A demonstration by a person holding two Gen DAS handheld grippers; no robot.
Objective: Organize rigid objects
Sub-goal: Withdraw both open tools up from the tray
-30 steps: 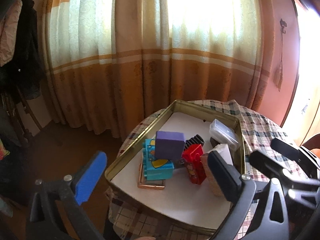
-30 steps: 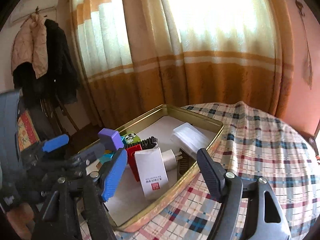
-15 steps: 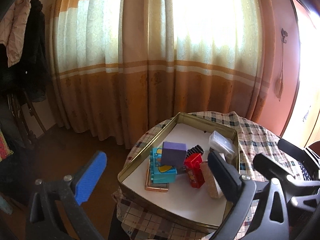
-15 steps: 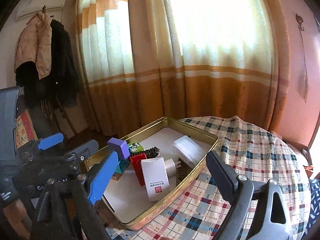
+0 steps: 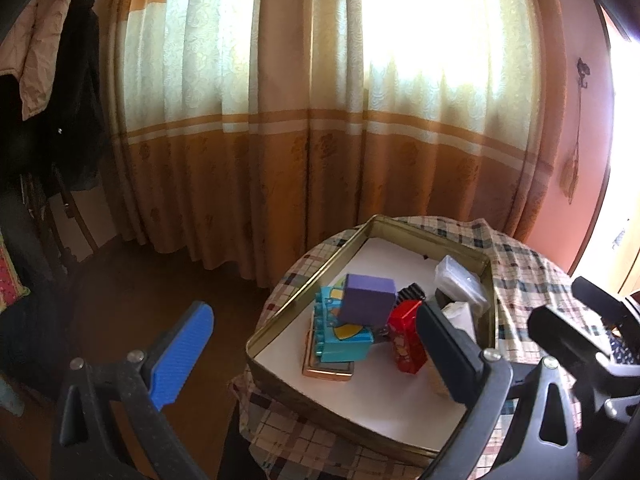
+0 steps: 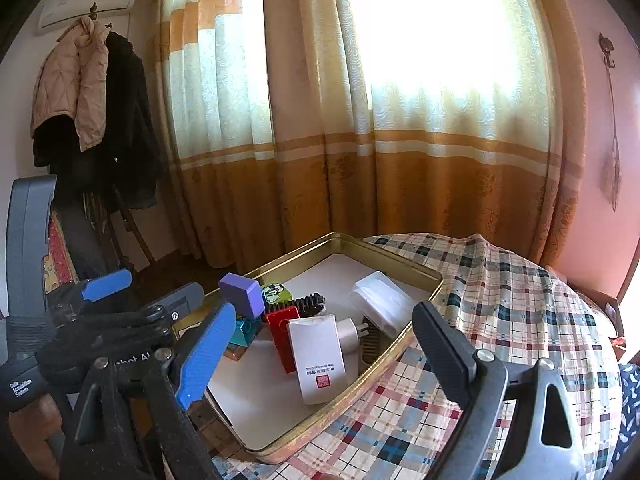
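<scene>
Both grippers have drawn back from the tin since a second earlier, so that it now sits smaller and lower in each view, and the right gripper's (image 6: 320,344) fingers have spread wider. They now stand wide apart with nothing between them, hovering over the tin's near corner. The left gripper (image 5: 312,344) also hangs with its fingers spread and empty, off the tin's left edge.

The shallow gold tin (image 6: 352,392) rests on a round table covered by a plaid cloth (image 6: 500,320), in front of orange-and-cream curtains (image 6: 360,140). Its floor is lined white, and everything in it is bunched toward one side. A purple block (image 5: 366,300) sits tilted atop a teal toy brick (image 5: 344,340), which in turn lies on a flat copper-edged case (image 5: 328,372). Just beside them stands a red box (image 5: 408,340), with a black ribbed piece (image 6: 310,304) behind it. A white carton (image 6: 318,356) leans against the red box, a white plug adapter (image 6: 352,330) touching its far side. A clear plastic box (image 6: 384,300) lies near the tin's far wall. The left half of the tin's floor is bare white.
</scene>
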